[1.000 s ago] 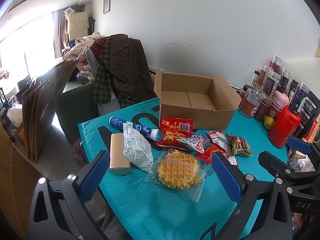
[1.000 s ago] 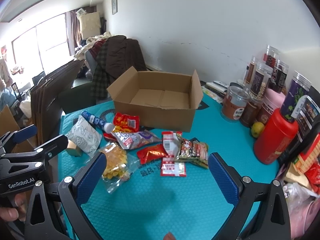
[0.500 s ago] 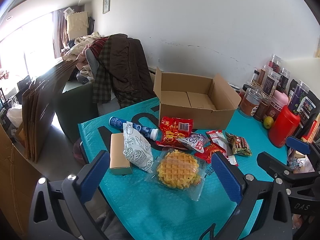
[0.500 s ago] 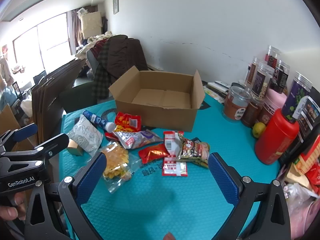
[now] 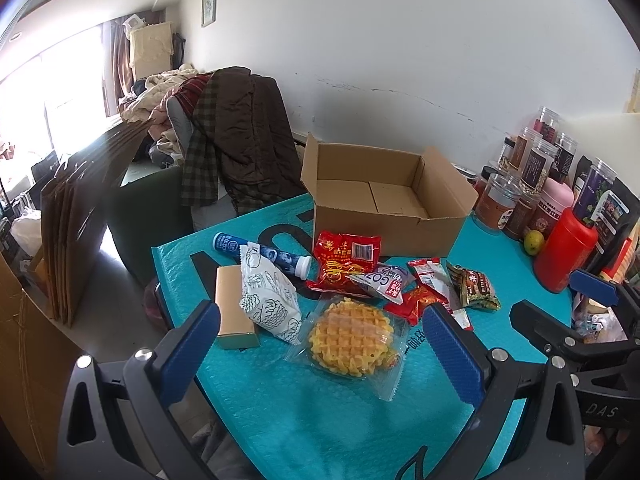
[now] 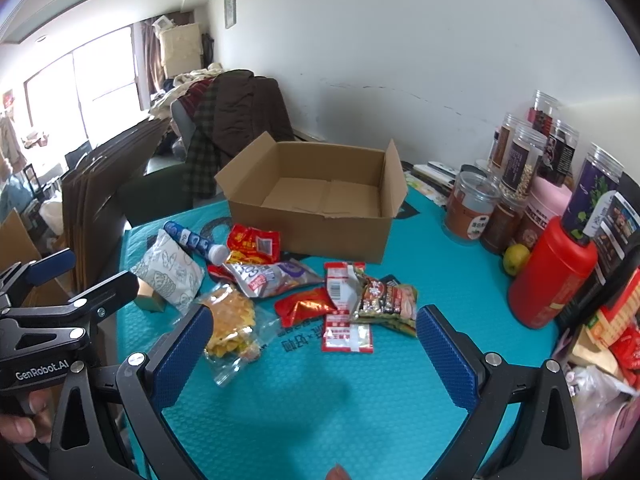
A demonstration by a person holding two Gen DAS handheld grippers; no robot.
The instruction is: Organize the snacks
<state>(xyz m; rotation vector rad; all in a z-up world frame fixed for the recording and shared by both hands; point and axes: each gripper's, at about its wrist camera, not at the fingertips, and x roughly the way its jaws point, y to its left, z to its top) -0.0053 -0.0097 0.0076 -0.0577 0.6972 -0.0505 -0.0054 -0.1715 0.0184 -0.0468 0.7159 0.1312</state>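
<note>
An empty open cardboard box stands at the back of the teal table. In front of it lie snacks: a wrapped waffle, a white patterned pouch, a tan carton, a blue tube, a red bag, a purple-white pack and small red and green packets. My left gripper is open, hovering just before the waffle. My right gripper is open too, nearer than the packets.
Jars, a red canister and a lime line the right side of the table. A chair piled with clothes stands behind the table's left corner. A hand holds the left gripper's handle.
The right gripper has drifted slightly forward and right, so the box and snacks sit a little further right in its view. The left view is nearly unchanged. Both grippers stay open.
</note>
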